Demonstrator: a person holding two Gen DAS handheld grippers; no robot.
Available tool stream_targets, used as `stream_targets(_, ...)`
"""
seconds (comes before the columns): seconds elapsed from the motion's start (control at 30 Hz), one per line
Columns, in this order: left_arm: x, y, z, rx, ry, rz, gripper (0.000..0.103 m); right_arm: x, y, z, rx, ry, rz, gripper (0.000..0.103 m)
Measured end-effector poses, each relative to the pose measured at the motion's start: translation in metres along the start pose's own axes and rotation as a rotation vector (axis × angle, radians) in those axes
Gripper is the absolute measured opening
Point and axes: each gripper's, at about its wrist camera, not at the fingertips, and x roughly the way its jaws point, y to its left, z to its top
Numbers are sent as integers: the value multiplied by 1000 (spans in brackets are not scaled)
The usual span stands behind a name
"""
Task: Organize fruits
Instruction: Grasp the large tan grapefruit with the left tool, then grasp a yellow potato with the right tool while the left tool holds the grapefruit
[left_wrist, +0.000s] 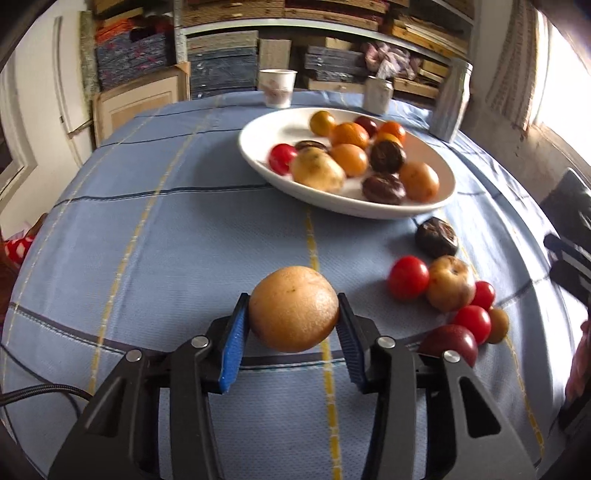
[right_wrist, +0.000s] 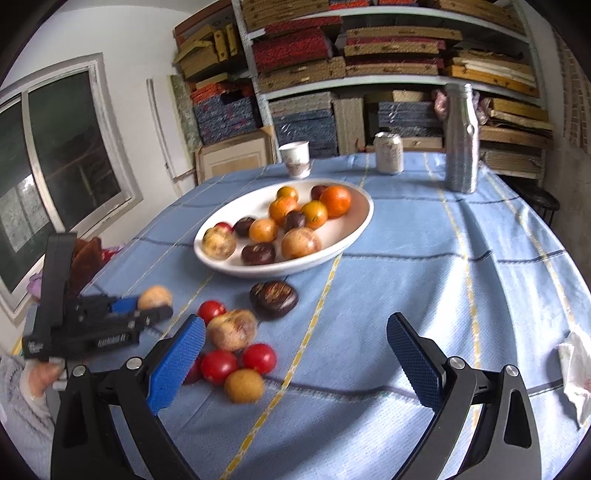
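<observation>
Two blue pads of the left gripper (left_wrist: 293, 308) clamp a tan fruit (left_wrist: 293, 308) above bare tablecloth (left_wrist: 147, 240).

A home storeroom: shelves (right_wrist: 388, 74) of stacked boxes behind a cloth-covered table (right_wrist: 424, 258), window (right_wrist: 55, 166) alongside.

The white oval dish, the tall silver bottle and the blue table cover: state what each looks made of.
White oval dish: probably glazed ceramic, going by its smooth, glossy, thick rim; hard plastic is possible.
Tall silver bottle: looks like metal, brushed aluminium or steel, with bright highlights on the shoulder.
Blue table cover: woven cloth, matte, with visible weave, soft folds and yellow and dark stripes.
</observation>
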Motion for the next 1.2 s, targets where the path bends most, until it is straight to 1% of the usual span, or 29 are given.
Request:
stream_targets(0.17, -1, -2, 0, 8, -3, 7, 45, -5, 13, -15, -60, 58, 52, 99)
stream_targets(0.23, -1, -3, 0, 13, -1, 7, 45, -6, 22, -20, -102, 78, 70, 95)
stream_targets(0.3, 0, -3, 1, 12, 1, 7, 45, -2, 30, -24, -140, 112, 78, 79)
stream_targets(0.33, 1, -3, 1, 13, 4, 6, 45, 2, 34, -26, -157, 138, 74, 74)
stream_targets(0.37, 1, -4, 1, 14, 5, 8, 45, 6, 37, -27, -170, 158, 70, 64)
stream_targets(0.4, 1, -4, 0, 17, 5, 8, 45, 10, 40, -28, -183, 179, 67, 59)
stream_targets(0.47, 1, -5, 0, 21, 6, 7, 45, 15, 45, -30, -202, 204, 65, 56)
stream_targets(0.57, 2, -7, 0, 27, 11, 8, 45, 15, 48, -33, -214, 214, 60, 49)
stream_targets(0.73, 5, -9, -1, 37, 24, 5, 45, 26, 49, -35, -216, 268, 59, 46)
stream_targets(0.83, 7, -10, -1, 41, 30, 3, 45, 26, 45, -33, -187, 267, 74, 43)
stream_targets(0.93, 10, -10, -1, 42, 45, -6, 45, 28, 38, -30, -145, 268, 89, 34)
stream_targets(0.97, 11, -10, -2, 42, 49, -8, 45, 29, 37, -30, -135, 269, 96, 30)
stream_targets(1.13, 12, -9, -2, 40, 51, -12, 45, 29, 32, -29, -100, 269, 128, 30)
stream_targets(1.2, 9, -8, -2, 35, 39, -10, 45, 28, 31, -27, -94, 259, 137, 30)
